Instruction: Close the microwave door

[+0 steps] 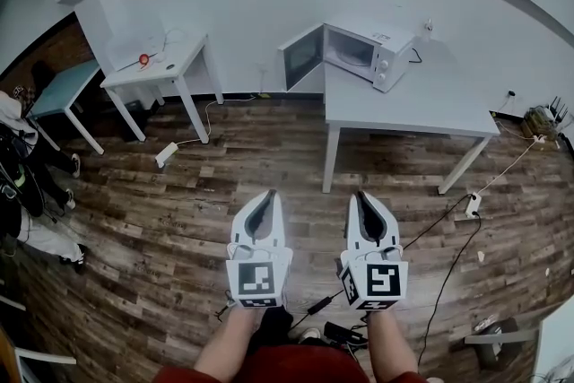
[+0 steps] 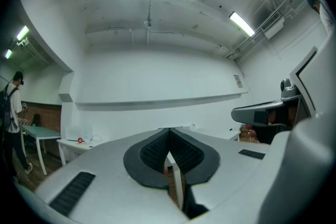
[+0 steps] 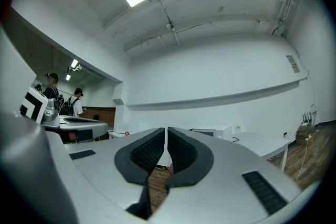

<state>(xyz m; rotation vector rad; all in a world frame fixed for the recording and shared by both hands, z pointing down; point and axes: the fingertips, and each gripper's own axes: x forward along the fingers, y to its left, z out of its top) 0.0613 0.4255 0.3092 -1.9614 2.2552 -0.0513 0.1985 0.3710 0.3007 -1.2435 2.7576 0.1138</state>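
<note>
Small white table (image 1: 184,72) far left by the wall, red item (image 1: 143,60) on top. Left gripper (image 1: 265,195) low centre, jaws closed together, nothing between them. White microwave (image 1: 363,54) sits at the back left corner of the grey table (image 1: 421,117), its door (image 1: 300,58) swung wide open to the left; control-panel print too small to read. Right gripper (image 1: 362,195) just beside the left one, jaws closed, empty. Both grippers over the wood floor (image 1: 179,220), well apart from the microwave
</note>
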